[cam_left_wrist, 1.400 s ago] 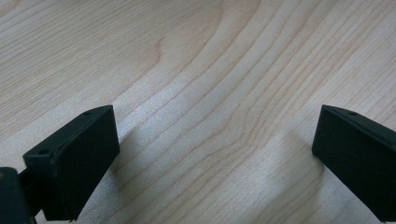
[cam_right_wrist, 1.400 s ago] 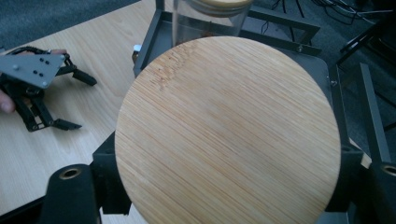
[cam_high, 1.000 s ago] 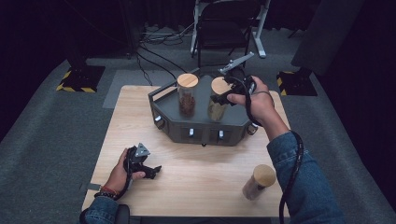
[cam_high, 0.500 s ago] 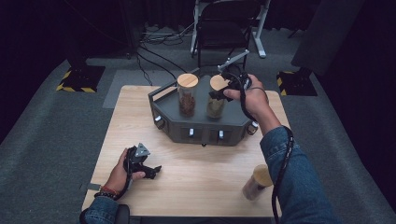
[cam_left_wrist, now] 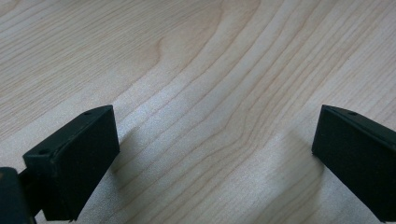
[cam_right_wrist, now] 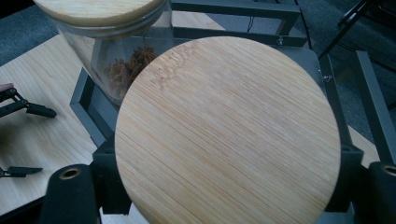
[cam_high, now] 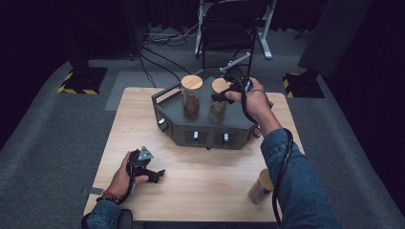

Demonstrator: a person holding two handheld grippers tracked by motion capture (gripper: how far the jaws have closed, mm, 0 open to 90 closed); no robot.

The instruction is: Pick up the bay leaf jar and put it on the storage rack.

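A dark grey rack (cam_high: 205,134) stands at the back of the wooden table (cam_high: 200,191). In it stands a glass jar of brown pieces (cam_high: 191,98) (cam_right_wrist: 116,60) with a wooden lid. Just right of it my right gripper (cam_high: 219,98) (cam_right_wrist: 226,186) is shut on a second jar (cam_high: 218,110), its round wooden lid (cam_right_wrist: 229,135) spreading over both jaws. This jar sits low over the rack; I cannot tell whether it touches. My left gripper (cam_high: 154,174) (cam_left_wrist: 215,154) rests open on the bare table at the front left, nothing between its jaws. It is also visible at the left edge (cam_right_wrist: 23,140).
A third lidded jar (cam_high: 260,188) stands at the table's front right, partly behind the right forearm. Behind the table are a black chair (cam_high: 224,33), floor cables and hazard-striped bases (cam_high: 79,81). Bare wood lies between the rack and the front edge.
My right hand has carried its jar a little left and down, closer beside the first jar in the rack. The left hand has stayed put.
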